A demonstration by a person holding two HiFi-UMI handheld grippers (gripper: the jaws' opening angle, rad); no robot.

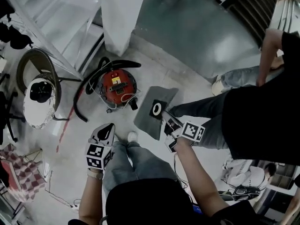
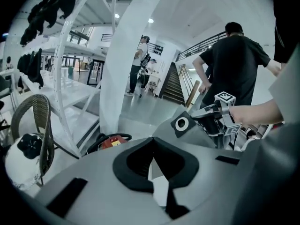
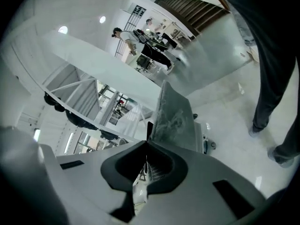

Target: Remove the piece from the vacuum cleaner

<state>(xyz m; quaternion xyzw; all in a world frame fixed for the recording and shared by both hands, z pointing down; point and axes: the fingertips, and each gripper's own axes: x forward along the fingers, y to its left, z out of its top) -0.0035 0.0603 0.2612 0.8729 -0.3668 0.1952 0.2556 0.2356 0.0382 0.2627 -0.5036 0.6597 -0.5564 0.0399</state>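
Observation:
The red vacuum cleaner (image 1: 117, 86) stands on the floor with its top open and a black hose (image 1: 86, 90) curling round it. The removed piece, a flat grey dust bag (image 1: 151, 116) with a black collar and white ring (image 1: 157, 109), hangs in the air to the right of it. My right gripper (image 1: 165, 122) is shut on the bag's edge beside the collar; in the right gripper view the bag (image 3: 176, 114) rises from between the closed jaws (image 3: 147, 142). My left gripper (image 1: 110, 125) hovers above the knee, shut and empty (image 2: 152, 142). It looks toward the bag (image 2: 187, 135) and vacuum (image 2: 112, 141).
A wicker chair (image 1: 40, 95) with a white cushion stands at the left, and a white pillar (image 1: 119, 13) rises behind the vacuum. A second person in black (image 1: 262, 111) stands close at the right. Red checked fabric (image 1: 18, 172) lies at lower left.

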